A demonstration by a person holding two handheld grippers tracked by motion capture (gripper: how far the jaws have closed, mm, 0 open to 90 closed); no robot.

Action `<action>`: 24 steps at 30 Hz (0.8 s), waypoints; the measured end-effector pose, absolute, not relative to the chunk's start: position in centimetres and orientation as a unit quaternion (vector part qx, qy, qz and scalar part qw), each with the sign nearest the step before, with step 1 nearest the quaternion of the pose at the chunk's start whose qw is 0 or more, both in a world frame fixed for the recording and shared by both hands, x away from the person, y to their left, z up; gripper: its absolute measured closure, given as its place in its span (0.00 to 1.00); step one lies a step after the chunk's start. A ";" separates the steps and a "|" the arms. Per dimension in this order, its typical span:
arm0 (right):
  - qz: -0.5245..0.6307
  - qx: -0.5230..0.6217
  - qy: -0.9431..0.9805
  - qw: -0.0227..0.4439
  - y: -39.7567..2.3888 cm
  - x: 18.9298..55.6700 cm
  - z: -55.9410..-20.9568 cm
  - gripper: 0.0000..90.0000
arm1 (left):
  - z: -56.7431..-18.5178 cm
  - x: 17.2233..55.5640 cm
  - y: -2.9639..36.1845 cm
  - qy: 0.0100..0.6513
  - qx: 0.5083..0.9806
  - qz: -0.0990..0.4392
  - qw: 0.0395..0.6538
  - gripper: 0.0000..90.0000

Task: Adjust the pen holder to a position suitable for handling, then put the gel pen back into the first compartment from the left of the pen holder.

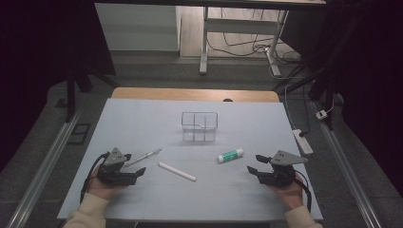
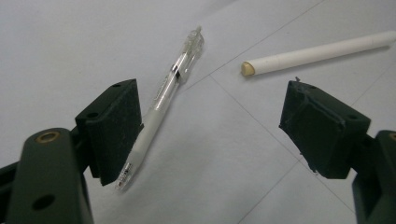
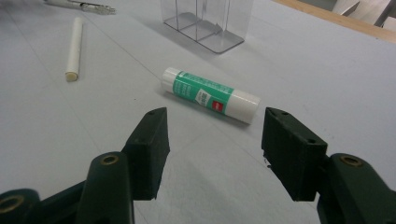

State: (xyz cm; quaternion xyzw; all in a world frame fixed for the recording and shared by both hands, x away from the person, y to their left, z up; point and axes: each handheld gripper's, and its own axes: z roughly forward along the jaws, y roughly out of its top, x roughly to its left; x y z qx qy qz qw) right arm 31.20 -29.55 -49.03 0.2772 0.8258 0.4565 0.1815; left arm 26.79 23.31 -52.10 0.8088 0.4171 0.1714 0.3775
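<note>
Glue stick, green-and-white plastic cylinder [image 3: 210,94], lies just ahead of wide-open right tongs [image 3: 215,154]: light, rigid, slippery, rolls; pinch mid-barrel. Left tongs [image 2: 210,135] wide, empty.

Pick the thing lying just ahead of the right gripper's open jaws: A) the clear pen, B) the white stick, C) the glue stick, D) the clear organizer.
C: in the right gripper view the glue stick lies flat on the table just beyond the open jaws of the right gripper, untouched, with the organizer farther back.
</note>
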 end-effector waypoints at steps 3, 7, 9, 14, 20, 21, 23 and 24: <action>0.456 0.282 0.825 0.180 -29.8 31.4 -49.0 0.45 | -52.1 26.8 23.2 0.416 0.810 0.171 0.377 0.23; 0.456 0.280 0.825 0.181 -29.6 31.6 -49.2 0.45 | -52.1 26.8 23.1 0.415 0.811 0.169 0.376 0.24; 0.451 0.280 0.829 0.180 -29.6 31.8 -49.2 0.45 | -52.2 26.9 23.1 0.415 0.812 0.168 0.375 0.24; 0.450 0.277 0.830 0.180 -29.5 31.8 -49.4 0.44 | -52.0 26.7 23.1 0.416 0.811 0.170 0.376 0.24; 0.442 0.273 0.837 0.173 -29.3 31.9 -49.6 0.44 | -51.7 26.7 23.3 0.420 0.808 0.173 0.374 0.24; 0.442 0.272 0.837 0.172 -29.3 32.0 -49.7 0.44 | -51.6 26.6 23.3 0.420 0.808 0.174 0.375 0.25; 0.441 0.274 0.838 0.170 -29.3 32.0 -49.8 0.44 | -51.3 26.5 23.3 0.420 0.807 0.177 0.376 0.25; 0.441 0.273 0.838 0.169 -29.3 32.0 -49.9 0.44 | -51.2 26.5 23.3 0.421 0.807 0.178 0.373 0.25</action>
